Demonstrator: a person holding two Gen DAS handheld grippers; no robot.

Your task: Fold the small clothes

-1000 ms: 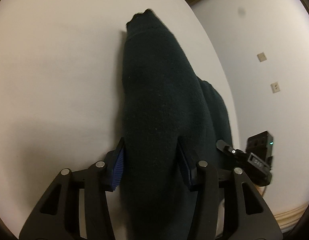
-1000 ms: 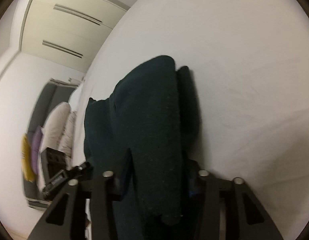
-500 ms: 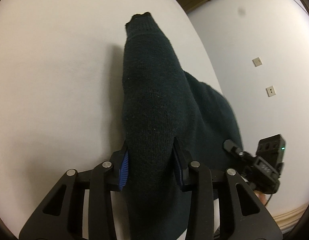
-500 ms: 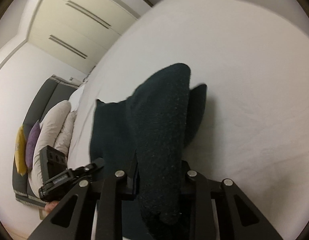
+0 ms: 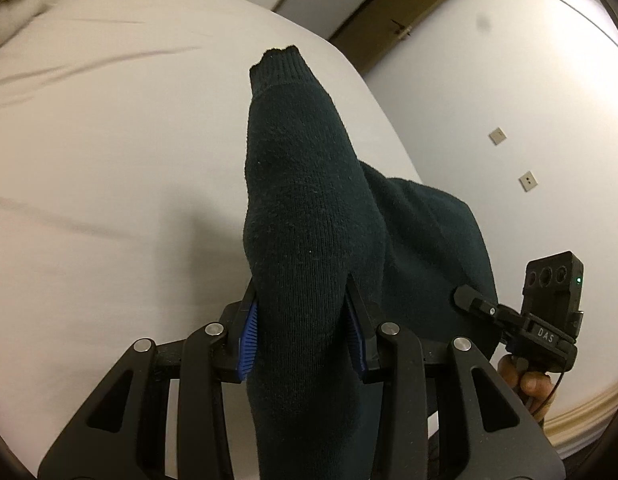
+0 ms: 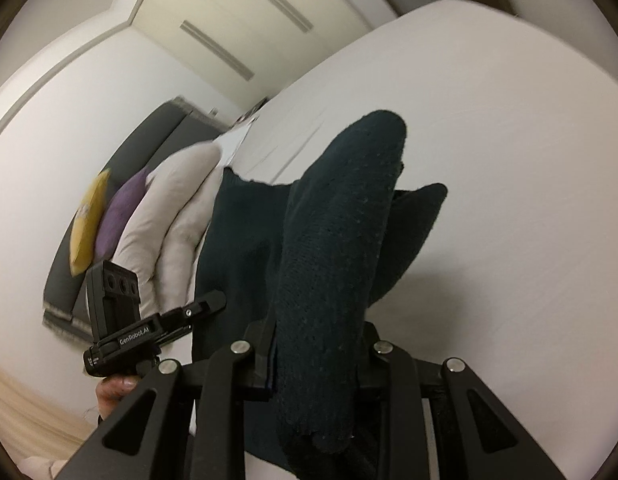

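With the left gripper [image 5: 303,334] and right gripper [image 6: 319,356] each clamping the garment [image 5: 309,200], the fold lift is underway; next, lay it over evenly.

My left gripper [image 5: 301,334] is matte black plastic, with two wedge-shaped arms that have long cut-out slots and round silver screw heads at the joints. Its fingers [image 5: 247,334] carry ribbed blue pads. My right gripper [image 6: 315,354] is built the same, black with silver screws. Seen from the other side, each tool carries a black boxy module with three round lenses on a slim clamp bar; one bears a small green light and white letters "DAS", the other reads "GenRobot.AI". A thin cable hangs under one handle.
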